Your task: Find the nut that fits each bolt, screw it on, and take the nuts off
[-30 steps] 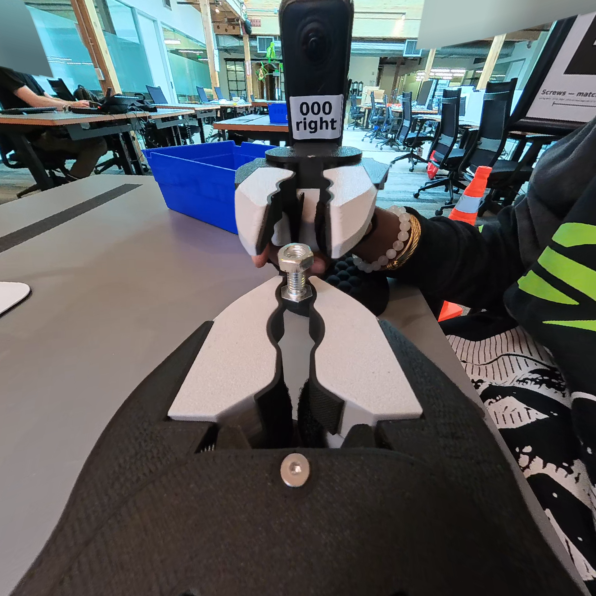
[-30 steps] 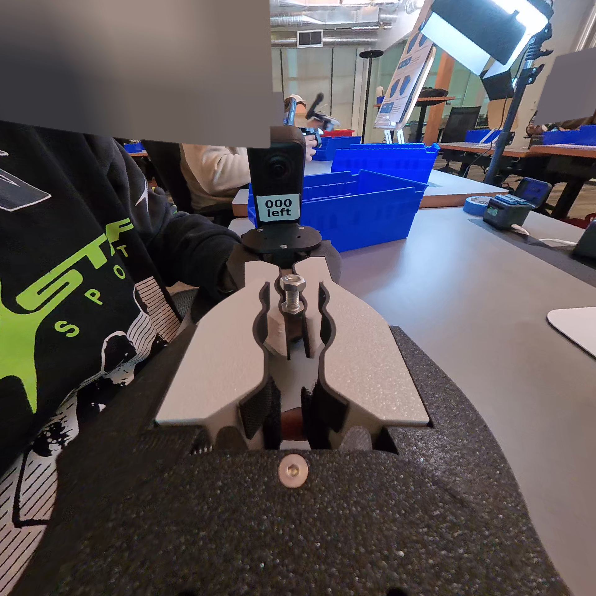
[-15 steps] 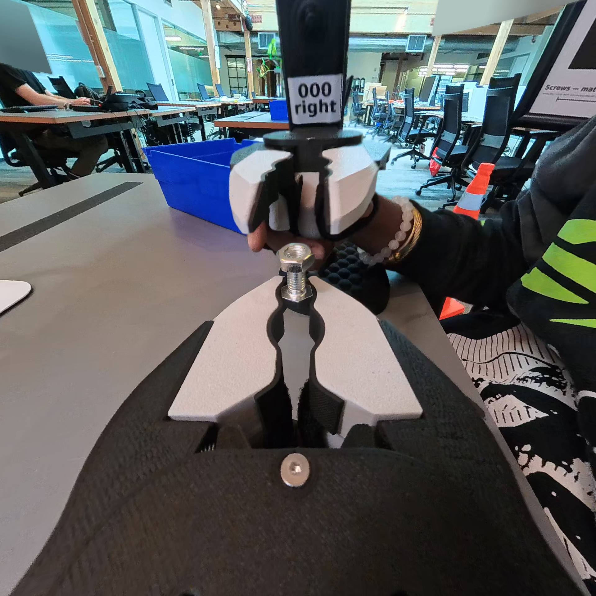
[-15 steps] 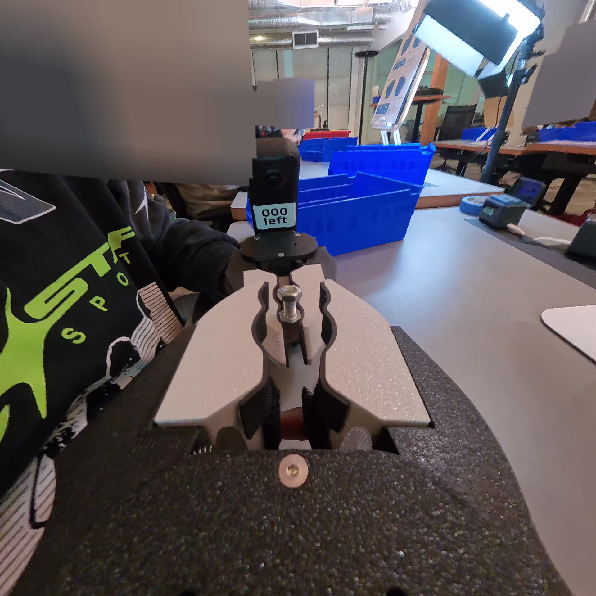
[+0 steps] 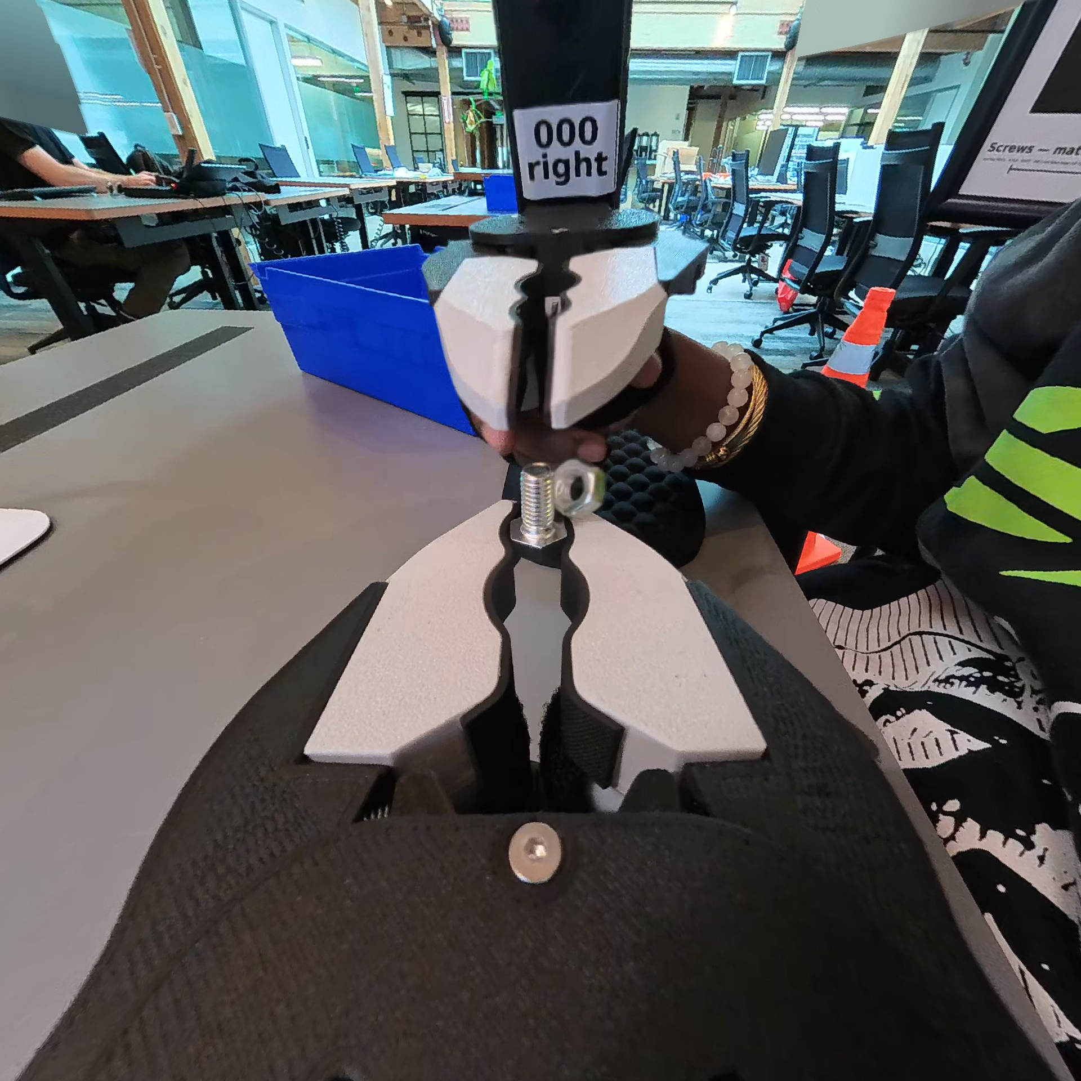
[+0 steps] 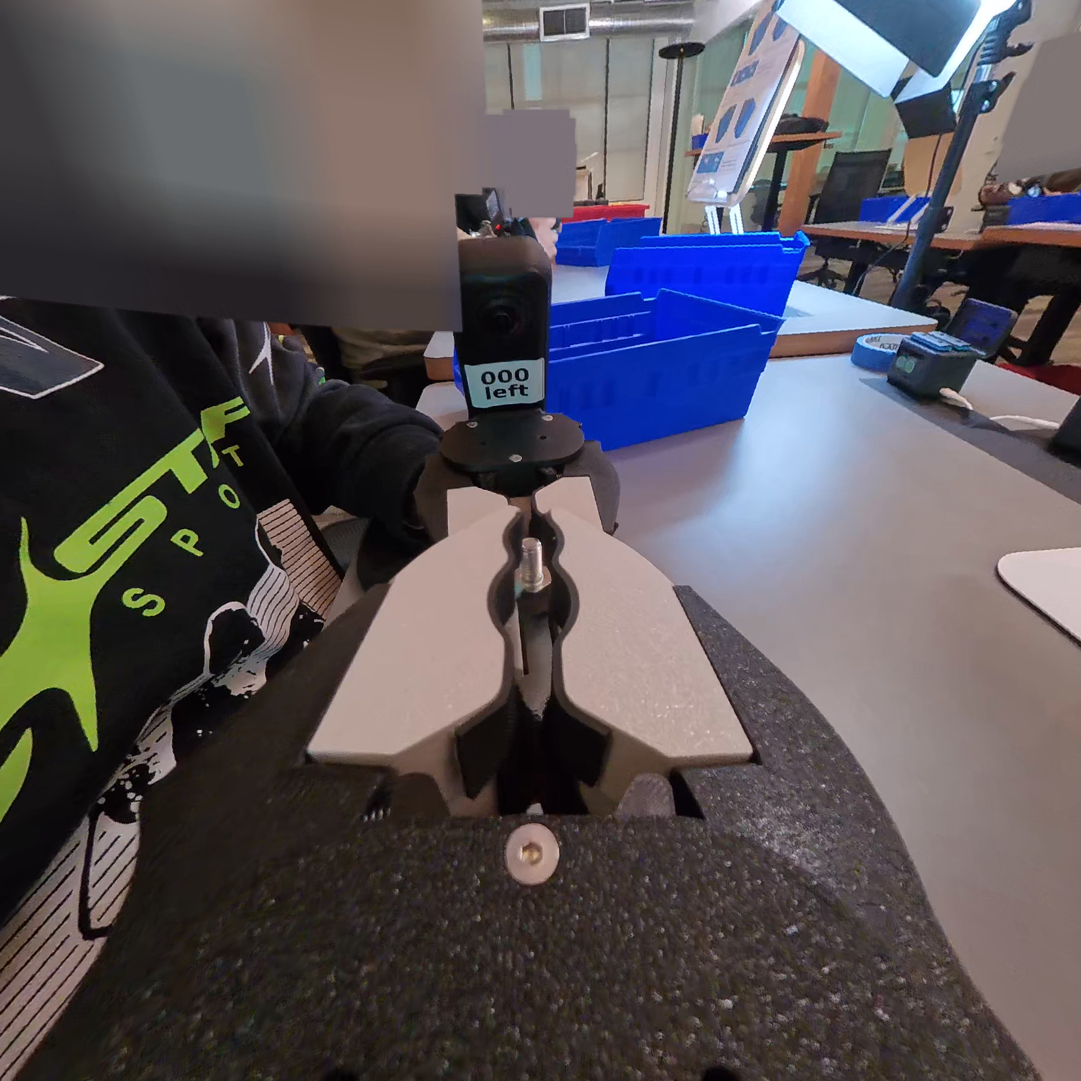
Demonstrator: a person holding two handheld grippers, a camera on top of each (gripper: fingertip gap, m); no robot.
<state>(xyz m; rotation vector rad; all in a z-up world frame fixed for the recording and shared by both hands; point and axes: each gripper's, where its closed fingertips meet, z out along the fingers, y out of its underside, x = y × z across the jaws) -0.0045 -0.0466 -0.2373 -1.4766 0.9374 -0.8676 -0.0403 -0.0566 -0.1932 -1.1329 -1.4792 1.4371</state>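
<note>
The silver threaded steel bolt (image 5: 536, 504) stands upright, shank up, its hex head at the bottom, its threads bare. The silver hex steel nut (image 5: 579, 488) sits off the bolt, tilted on edge just beside the bolt's upper threads, its hole showing.

Silver bolt (image 5: 536, 508) and nut (image 5: 579, 488), white fingers (image 5: 421, 649), blue bin (image 5: 357, 327), grey table (image 5: 175, 526).
</note>
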